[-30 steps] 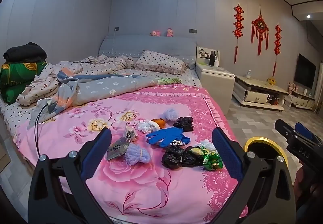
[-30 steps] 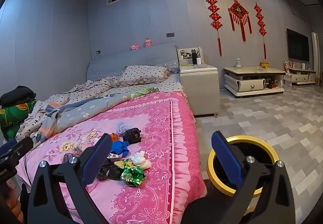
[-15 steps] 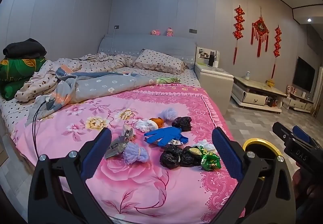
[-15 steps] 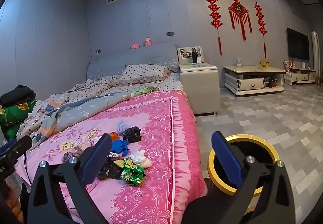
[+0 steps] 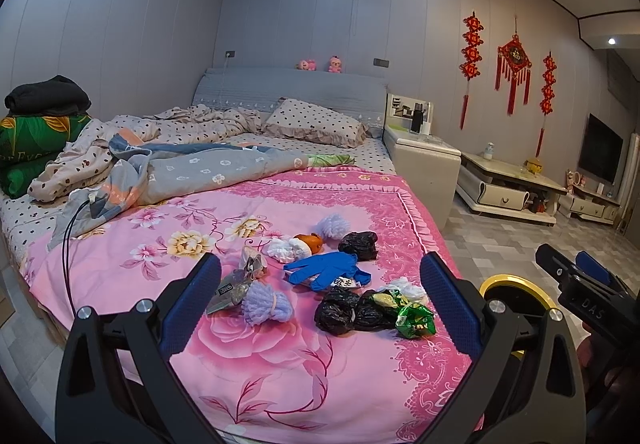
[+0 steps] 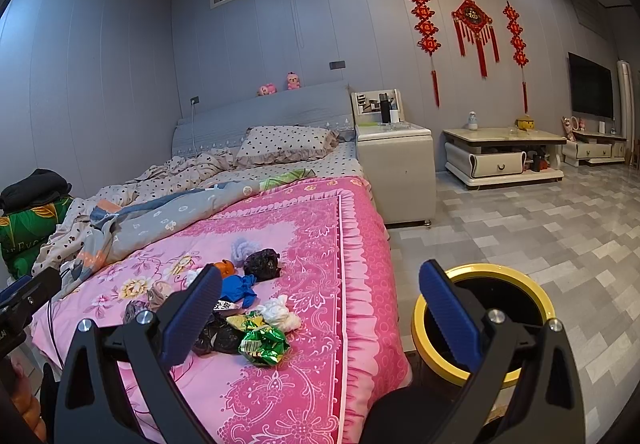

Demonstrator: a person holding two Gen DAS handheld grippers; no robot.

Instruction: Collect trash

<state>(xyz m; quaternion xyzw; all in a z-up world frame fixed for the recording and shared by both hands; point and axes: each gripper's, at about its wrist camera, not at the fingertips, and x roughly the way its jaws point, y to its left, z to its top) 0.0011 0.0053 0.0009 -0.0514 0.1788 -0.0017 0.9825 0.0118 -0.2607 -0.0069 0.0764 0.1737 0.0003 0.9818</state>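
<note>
Trash lies loosely clustered on the pink floral quilt [image 5: 132, 276] near the bed's foot: a crumpled green foil wrapper [image 5: 414, 320], black plastic bags [image 5: 346, 310], a blue glove [image 5: 326, 270], lilac yarn [image 5: 266, 302] and white tissue wads [image 5: 286, 248]. The left gripper [image 5: 320, 296] and right gripper [image 6: 320, 304] hover with jaws spread wide, empty. At 3 o'clock of the quilt's edge, on the floor, stands a yellow-rimmed bin [image 6: 516, 276], its inside dark and unreadable.

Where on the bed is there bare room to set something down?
Free: the quilt left of the silver wrapper, and the strip in front of the yarn. Crowded: from the glove to the green wrapper.
</note>
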